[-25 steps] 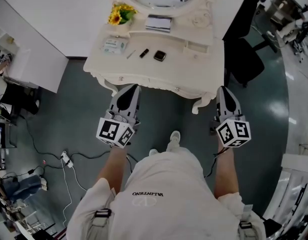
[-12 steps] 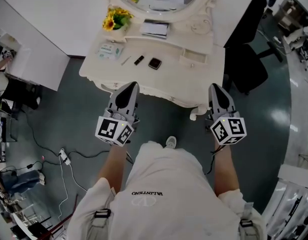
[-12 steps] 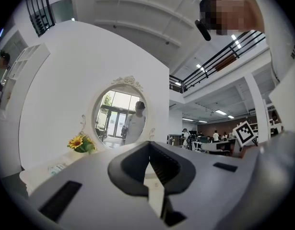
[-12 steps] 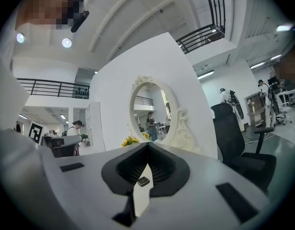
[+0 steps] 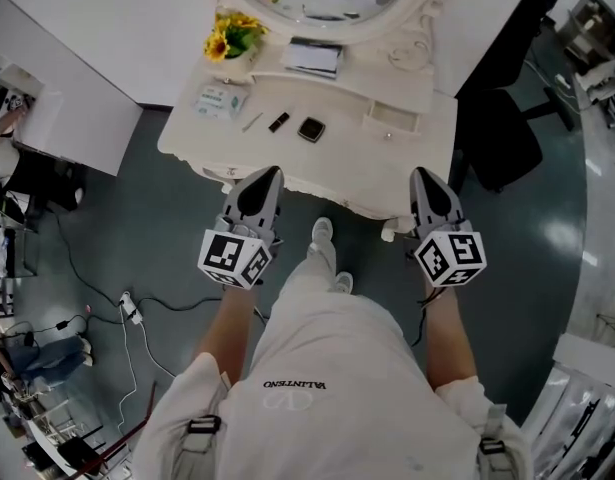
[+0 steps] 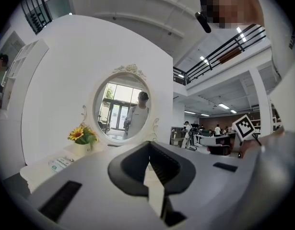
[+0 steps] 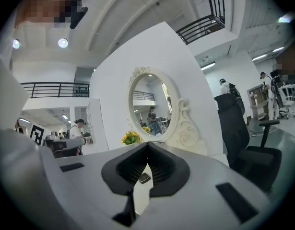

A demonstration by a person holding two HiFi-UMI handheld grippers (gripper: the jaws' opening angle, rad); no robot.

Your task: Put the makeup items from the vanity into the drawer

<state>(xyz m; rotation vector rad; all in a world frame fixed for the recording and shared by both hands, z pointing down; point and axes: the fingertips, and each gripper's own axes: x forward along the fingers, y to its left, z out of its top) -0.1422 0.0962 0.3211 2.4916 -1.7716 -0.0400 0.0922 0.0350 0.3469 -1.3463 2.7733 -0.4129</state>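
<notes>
Shirt (image 5: 317, 368) print reads VALENTINO; vanity (image 5: 359, 160) stands ahead

Sunflowers (image 5: 228, 36) at vanity (image 5: 427, 118) back-left corner. Flat pad (image 5: 314, 56), poss. notebook, at back edge ctr. Black office chair (image 5: 502, 148) just right. Power strip (image 5: 130, 314) w/ cables (image 5: 77, 268) on floor (image 5: 187, 218), left.

Standing, the person holds the left claw (image 5: 264, 178) and the right claw (image 5: 424, 178) out in front, level with each other and well apart, tips pointing forward. Both claws' jaws are closed on nothing. Bare forearms (image 5: 229, 330) extend behind them.
</notes>
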